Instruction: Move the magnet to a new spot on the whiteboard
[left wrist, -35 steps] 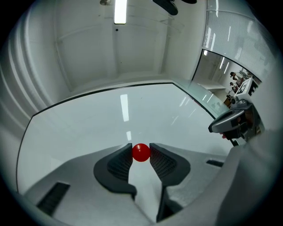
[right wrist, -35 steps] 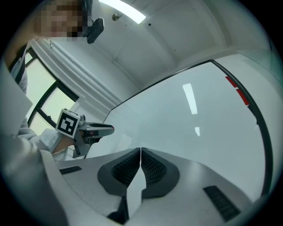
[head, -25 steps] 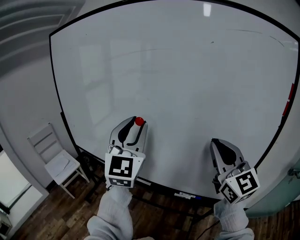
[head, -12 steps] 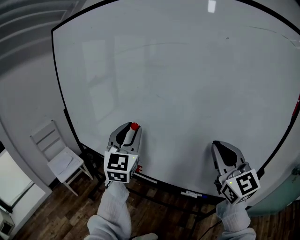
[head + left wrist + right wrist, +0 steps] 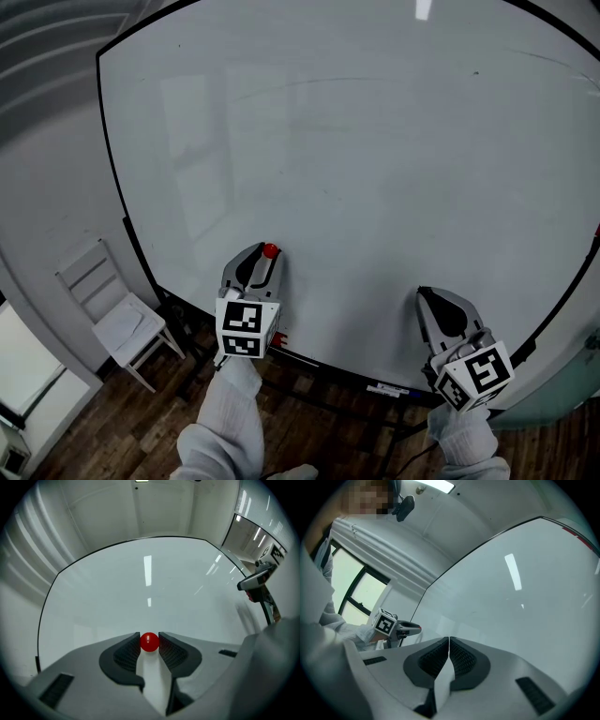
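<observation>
Left claw (image 5: 268, 257) pinches the red magnet (image 5: 271, 250) in the head view, before the low left part of the whiteboard (image 5: 375, 169). Right claw (image 5: 427, 298) points at the board further right. In the left gripper view both pads (image 5: 129, 651) press the magnet's sides. In the right gripper view the jaws are pressed together, with nothing between them.

Right hand-held gripper (image 5: 449, 640) closed, whiteboard (image 5: 525, 611) ahead

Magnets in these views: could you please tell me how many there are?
1. The red magnet is gripped in the left gripper, near the whiteboard's lower left. A small red item at the board's right edge is too unclear to identify.
</observation>
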A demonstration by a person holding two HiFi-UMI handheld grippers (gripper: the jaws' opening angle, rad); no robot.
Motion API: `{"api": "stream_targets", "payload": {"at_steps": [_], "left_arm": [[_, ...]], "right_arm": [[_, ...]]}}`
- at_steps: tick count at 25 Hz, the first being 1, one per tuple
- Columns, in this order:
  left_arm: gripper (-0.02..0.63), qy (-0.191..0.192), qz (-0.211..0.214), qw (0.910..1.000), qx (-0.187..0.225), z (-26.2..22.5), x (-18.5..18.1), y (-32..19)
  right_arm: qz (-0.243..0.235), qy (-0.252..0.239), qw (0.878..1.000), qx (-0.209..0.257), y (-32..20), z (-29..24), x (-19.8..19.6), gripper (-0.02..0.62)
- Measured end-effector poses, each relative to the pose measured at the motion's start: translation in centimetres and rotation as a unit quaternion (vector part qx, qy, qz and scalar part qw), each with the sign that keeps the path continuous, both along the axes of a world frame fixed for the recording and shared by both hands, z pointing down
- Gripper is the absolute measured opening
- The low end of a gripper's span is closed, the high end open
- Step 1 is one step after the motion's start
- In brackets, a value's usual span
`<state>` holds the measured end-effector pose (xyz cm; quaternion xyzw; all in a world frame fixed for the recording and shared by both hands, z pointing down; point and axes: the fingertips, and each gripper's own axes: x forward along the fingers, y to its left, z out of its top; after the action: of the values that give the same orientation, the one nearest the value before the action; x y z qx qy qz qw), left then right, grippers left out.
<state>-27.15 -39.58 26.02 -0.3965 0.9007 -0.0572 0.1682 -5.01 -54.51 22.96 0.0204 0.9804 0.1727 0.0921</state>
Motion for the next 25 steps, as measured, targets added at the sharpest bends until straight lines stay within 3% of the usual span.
{"api": "stream_targets", "payload": {"at_steps": [11,18,23,25], "left_arm": [[0.127,0.023,0.023,0.9994,0.012,0.6,-1.3,-0.9],[0.127,0.016,0.008,0.9998,0.008,0.5,-1.3,-0.8],[0.216,0.027,0.015,0.9995,0.0,0.9,-1.2,-0.7],[0.222,0.027,0.015,0.9995,-0.003,1.0,-1.0,-0.6]], "right_arm": [[0.008,0.008,1.0,-0.004,-0.5,0.9,-1.0,0.029],[0.004,0.009,1.0,-0.005,-0.3,1.1,-1.0,0.029],[0.005,0.008,1.0,-0.006,-0.4,1.0,-0.7,0.029],[0.005,0.008,1.0,-0.008,-0.4,1.1,-0.7,0.029]]}}
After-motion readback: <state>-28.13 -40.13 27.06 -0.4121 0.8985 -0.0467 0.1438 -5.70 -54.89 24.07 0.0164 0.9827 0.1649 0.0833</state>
